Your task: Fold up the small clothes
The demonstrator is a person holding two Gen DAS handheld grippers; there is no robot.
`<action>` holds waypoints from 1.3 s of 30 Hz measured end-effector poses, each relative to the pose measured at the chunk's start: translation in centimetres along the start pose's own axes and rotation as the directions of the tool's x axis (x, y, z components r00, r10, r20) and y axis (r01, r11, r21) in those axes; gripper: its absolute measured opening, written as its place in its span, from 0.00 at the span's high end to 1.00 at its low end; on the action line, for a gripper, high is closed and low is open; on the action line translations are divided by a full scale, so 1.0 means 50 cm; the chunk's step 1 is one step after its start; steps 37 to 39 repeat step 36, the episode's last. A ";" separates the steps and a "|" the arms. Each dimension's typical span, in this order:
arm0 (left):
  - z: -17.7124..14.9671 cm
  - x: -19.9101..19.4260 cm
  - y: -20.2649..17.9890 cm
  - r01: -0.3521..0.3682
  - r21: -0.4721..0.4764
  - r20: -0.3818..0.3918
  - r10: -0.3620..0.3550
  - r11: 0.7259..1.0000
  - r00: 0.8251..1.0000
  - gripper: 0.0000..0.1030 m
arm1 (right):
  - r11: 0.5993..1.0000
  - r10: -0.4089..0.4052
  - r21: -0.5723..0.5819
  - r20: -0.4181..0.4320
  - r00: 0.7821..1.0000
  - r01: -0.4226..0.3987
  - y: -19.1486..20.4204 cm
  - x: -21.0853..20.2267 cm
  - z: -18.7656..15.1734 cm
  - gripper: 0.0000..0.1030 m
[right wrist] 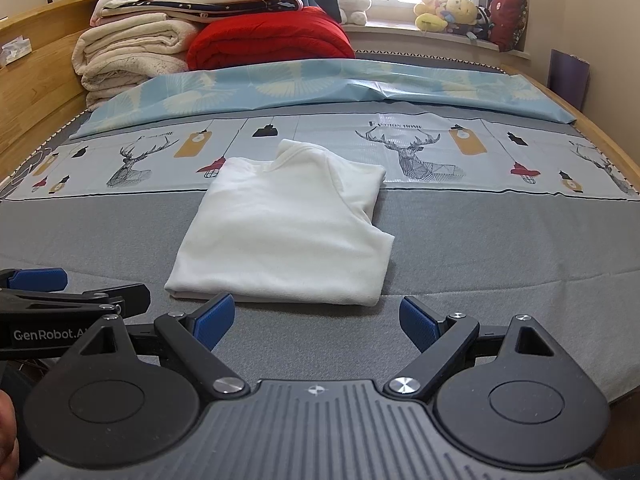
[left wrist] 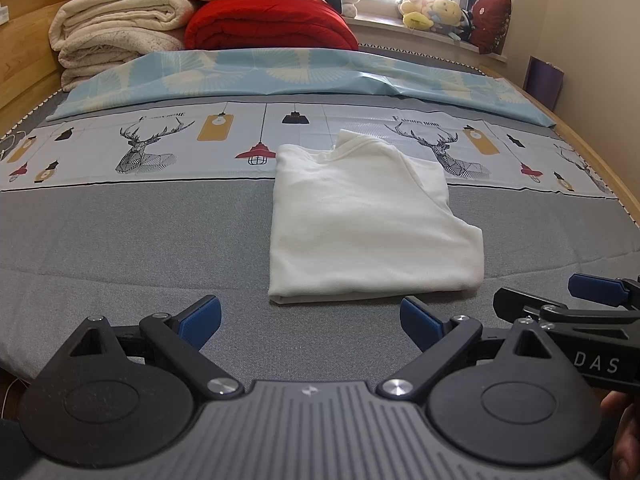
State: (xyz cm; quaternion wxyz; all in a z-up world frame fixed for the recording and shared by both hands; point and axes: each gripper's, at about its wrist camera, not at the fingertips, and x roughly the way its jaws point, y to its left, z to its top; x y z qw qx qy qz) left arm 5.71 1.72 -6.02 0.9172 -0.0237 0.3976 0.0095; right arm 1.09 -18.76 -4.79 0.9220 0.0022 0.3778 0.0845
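A small white top (left wrist: pixel 368 224) lies folded into a rough rectangle on the grey bed cover (left wrist: pixel 140 248), collar at the far end. It also shows in the right wrist view (right wrist: pixel 288 236). My left gripper (left wrist: pixel 312 322) is open and empty, just short of the top's near edge. My right gripper (right wrist: pixel 318 322) is open and empty, also just short of that edge, to the right of the left one. The right gripper shows at the right edge of the left wrist view (left wrist: pixel 576 304). The left gripper shows at the left edge of the right wrist view (right wrist: pixel 60 296).
A deer-print sheet (left wrist: pixel 160 148) and a blue patterned sheet (left wrist: pixel 280 72) lie beyond the top. Folded cream blankets (left wrist: pixel 116 36) and a red quilt (left wrist: pixel 268 24) are stacked at the head. Soft toys (left wrist: pixel 432 12) sit on the window sill. A wooden bed frame (left wrist: pixel 24 56) runs along the left.
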 end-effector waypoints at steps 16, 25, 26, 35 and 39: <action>-0.001 0.000 0.000 0.000 0.002 0.002 0.000 1.000 1.000 0.05 | 1.000 0.003 0.001 -0.003 1.000 -0.003 0.001 -0.001 -0.002 0.13; -0.001 0.001 0.001 0.000 0.005 0.000 0.000 1.000 1.000 0.05 | 1.000 0.004 0.002 -0.005 1.000 -0.004 0.004 0.000 -0.005 0.13; -0.001 0.001 0.001 0.001 0.004 0.001 -0.001 1.000 1.000 0.05 | 1.000 0.004 0.002 -0.006 1.000 -0.004 0.005 -0.001 -0.006 0.13; -0.003 0.001 0.004 0.001 0.008 0.002 -0.001 1.000 1.000 0.05 | 1.000 0.005 0.005 -0.008 1.000 -0.005 0.008 -0.001 -0.010 0.13; -0.003 0.002 0.005 0.001 0.008 0.002 -0.001 1.000 1.000 0.05 | 1.000 0.005 0.005 -0.009 1.000 -0.005 0.007 0.000 -0.008 0.13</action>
